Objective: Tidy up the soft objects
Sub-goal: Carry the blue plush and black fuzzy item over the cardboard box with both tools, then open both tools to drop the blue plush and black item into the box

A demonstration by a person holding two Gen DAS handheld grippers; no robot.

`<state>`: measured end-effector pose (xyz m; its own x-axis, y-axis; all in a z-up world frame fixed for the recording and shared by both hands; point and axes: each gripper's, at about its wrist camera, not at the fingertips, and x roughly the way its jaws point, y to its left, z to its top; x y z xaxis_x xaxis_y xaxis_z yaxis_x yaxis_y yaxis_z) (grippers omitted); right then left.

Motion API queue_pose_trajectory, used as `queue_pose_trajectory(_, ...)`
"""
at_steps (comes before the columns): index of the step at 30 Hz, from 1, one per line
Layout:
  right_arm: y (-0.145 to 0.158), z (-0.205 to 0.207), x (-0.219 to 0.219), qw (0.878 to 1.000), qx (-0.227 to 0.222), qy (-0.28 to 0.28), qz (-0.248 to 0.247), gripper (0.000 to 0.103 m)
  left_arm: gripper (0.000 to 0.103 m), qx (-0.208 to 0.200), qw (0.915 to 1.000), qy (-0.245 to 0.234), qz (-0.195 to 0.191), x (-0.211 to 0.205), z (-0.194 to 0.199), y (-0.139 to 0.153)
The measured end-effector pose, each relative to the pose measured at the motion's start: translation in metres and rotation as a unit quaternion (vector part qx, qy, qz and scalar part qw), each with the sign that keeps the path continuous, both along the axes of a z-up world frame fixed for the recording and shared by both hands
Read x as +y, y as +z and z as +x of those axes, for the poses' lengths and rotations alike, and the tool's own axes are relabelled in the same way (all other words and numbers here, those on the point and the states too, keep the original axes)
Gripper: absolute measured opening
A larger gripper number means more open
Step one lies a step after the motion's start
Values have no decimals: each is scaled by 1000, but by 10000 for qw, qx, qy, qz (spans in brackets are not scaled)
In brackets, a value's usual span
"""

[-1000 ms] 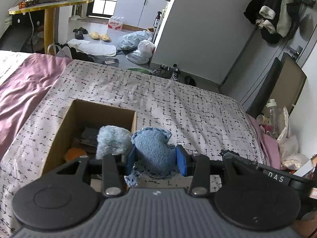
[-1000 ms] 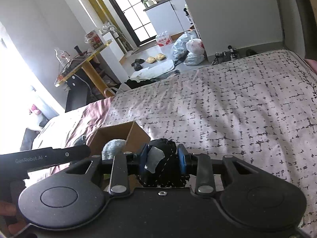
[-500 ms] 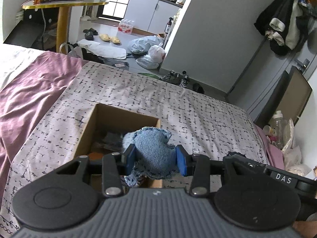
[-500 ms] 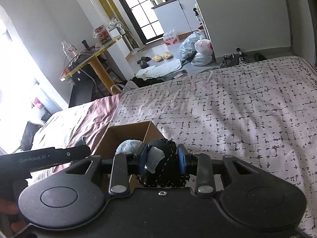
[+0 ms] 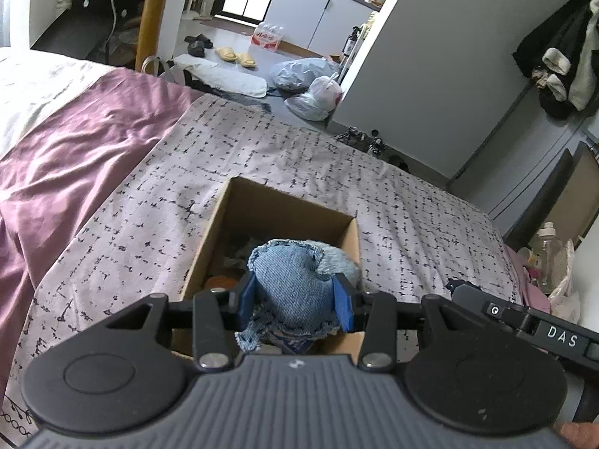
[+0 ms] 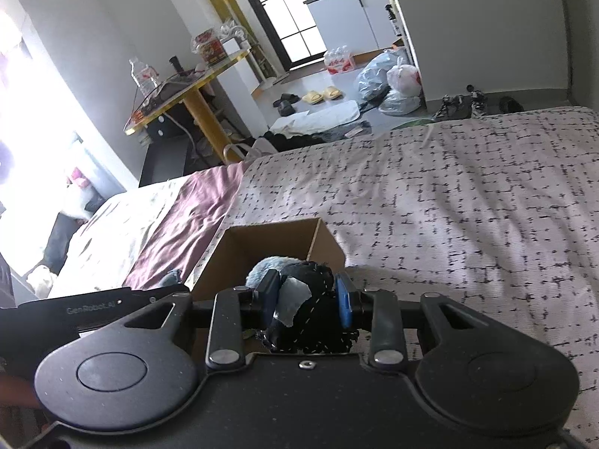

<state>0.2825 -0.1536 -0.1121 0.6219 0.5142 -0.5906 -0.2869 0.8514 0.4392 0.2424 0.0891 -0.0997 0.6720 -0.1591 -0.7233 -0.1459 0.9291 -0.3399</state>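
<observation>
Left gripper [image 5: 295, 301] clamps a denim pouch [image 5: 294, 280] over the open box [image 5: 269, 209] on the bed [image 5: 393, 202], pouch's long axis pointing away. Right gripper [image 6: 307, 297] clamps a black pouch [image 6: 314, 307] just over the box's near rim.

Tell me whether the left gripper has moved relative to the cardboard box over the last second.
Yes. The left gripper, shut on the denim pouch, has moved over the cardboard box: the box sat to its left before, now lies straight ahead beneath it.
</observation>
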Motion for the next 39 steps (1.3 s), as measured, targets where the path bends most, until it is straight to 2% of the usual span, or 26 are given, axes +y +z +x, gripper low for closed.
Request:
queue_pose_trajectory(4, 0, 2, 13, 9999, 29, 97, -34, 32, 43, 138, 9999, 24, -15, 6, 3, -10)
queue_pose_trajectory(7, 2, 4, 22, 9998, 34, 169, -29, 32, 47, 304, 9994, 41, 172, 6, 4, -15)
queue_pose_trajectory(10, 2, 6, 30, 9997, 69, 229, 1, 32, 50, 400, 9991, -19, 105, 9, 5, -18)
queue_pose_trajectory(13, 2, 6, 38, 9995, 85, 303, 28, 32, 57, 403, 9991, -31, 101, 11, 6, -15)
queue_pose_trajectory(17, 1, 7, 49, 9992, 115, 384, 49, 32, 73, 410, 9990, 119, 151, 16, 6, -10)
queue_pose_trajectory(24, 3, 3, 62, 9986, 181, 483, 108, 33, 75, 451, 9982, 362, 158, 31, 1, -4)
queue_pose_trajectory(27, 3, 2, 64, 9985, 218, 484, 144, 39, 75, 444, 9981, 399, 182, 34, -2, 0)
queue_pose_trajectory(31, 6, -2, 61, 9990, 179, 400, 120, 59, 75, 414, 9983, 354, 206, 35, -5, 6)
queue_pose_trajectory(33, 8, -4, 55, 9993, 174, 305, 141, 65, 75, 381, 9984, 336, 246, 34, -7, 11)
queue_pose_trajectory(39, 22, -13, 37, 9996, 114, 173, 215, 72, 76, 304, 9988, 283, 261, 26, -16, 26)
